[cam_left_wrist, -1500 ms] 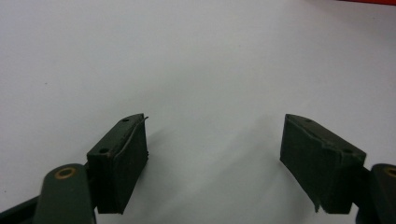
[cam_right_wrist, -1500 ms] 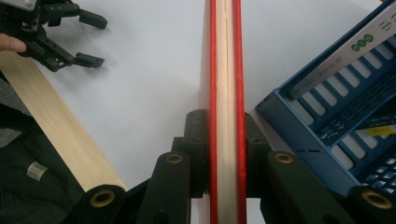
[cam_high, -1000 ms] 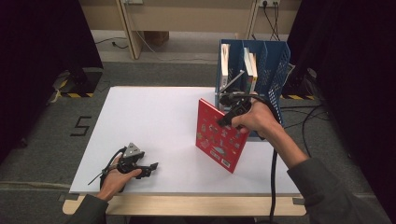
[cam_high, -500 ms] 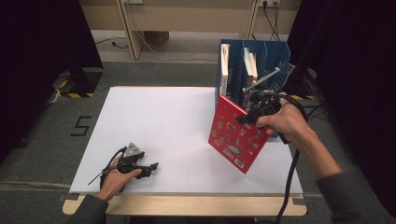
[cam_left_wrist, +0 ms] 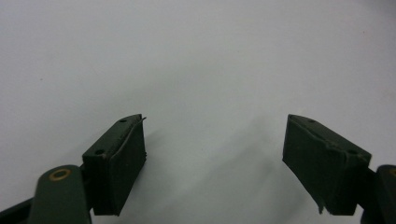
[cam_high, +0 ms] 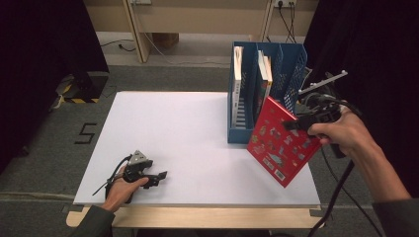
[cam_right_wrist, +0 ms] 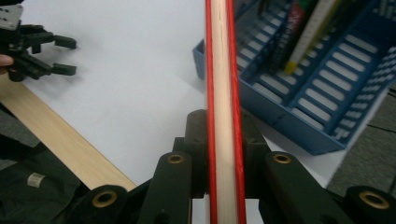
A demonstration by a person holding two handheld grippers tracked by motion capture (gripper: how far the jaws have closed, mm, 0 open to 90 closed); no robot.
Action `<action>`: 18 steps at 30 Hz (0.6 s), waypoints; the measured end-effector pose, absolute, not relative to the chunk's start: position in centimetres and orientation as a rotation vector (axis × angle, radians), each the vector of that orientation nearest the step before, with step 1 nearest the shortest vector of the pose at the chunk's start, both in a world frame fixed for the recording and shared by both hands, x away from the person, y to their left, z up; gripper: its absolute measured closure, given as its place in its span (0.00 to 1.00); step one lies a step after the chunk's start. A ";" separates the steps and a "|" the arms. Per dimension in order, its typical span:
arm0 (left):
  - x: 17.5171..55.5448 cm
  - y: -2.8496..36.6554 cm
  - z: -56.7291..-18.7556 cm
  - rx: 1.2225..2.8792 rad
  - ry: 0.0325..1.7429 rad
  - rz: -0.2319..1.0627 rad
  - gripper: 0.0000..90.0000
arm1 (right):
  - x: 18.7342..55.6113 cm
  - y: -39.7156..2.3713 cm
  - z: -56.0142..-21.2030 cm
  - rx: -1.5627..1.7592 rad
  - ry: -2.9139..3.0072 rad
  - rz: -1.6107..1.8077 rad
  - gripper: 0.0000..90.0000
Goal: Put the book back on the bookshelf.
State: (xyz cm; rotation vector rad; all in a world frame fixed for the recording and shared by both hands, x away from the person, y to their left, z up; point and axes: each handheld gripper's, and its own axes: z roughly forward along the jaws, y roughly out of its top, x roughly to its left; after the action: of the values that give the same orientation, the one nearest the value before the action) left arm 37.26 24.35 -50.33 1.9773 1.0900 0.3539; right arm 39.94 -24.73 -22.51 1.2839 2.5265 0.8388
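A red book [cam_high: 279, 140] with small pictures on its cover hangs tilted above the table's right side, just in front of the blue file rack [cam_high: 291, 74]. My right gripper [cam_high: 296, 121] is shut on the book's upper right edge. In the right gripper view the red book [cam_right_wrist: 223, 70] runs edge-on between the black pads, pale page block between red covers. My left gripper [cam_high: 162, 177] rests low at the table's front left, jaws open with nothing between them. In the left gripper view the two pads [cam_left_wrist: 121, 158] stand apart over bare white table.
The blue rack [cam_right_wrist: 322, 107] has several slots and holds books [cam_high: 262, 74] upright in its left and middle slots. The white table [cam_high: 188, 128] has a wooden front edge [cam_high: 197, 217]. Cables trail from both grippers; dark curtains flank the scene.
My right gripper has carried the red book to the right and slightly up, from in front of the rack's left part toward its right end. The left hand has stayed in place.
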 end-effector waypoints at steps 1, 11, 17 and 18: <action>37.3 24.3 -50.3 1.978 1.090 0.355 0.23 | 39.8 -25.1 -22.4 1.292 2.515 0.836 0.88; 37.2 24.3 -50.3 1.981 1.088 0.360 0.22 | 39.7 -28.1 -20.7 1.354 2.416 0.868 0.88; 37.3 24.3 -50.3 1.977 1.091 0.354 0.22 | 40.3 -29.3 -19.3 1.381 2.359 0.901 0.88; 37.3 24.3 -50.3 1.977 1.091 0.354 0.22 | 40.4 -29.4 -19.0 1.389 2.344 0.907 0.88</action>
State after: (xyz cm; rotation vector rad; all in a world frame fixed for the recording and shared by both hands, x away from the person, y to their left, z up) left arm 37.26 24.33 -50.34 1.9768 1.0910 0.3535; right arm 40.44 -29.42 -19.04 1.3893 2.3438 0.9071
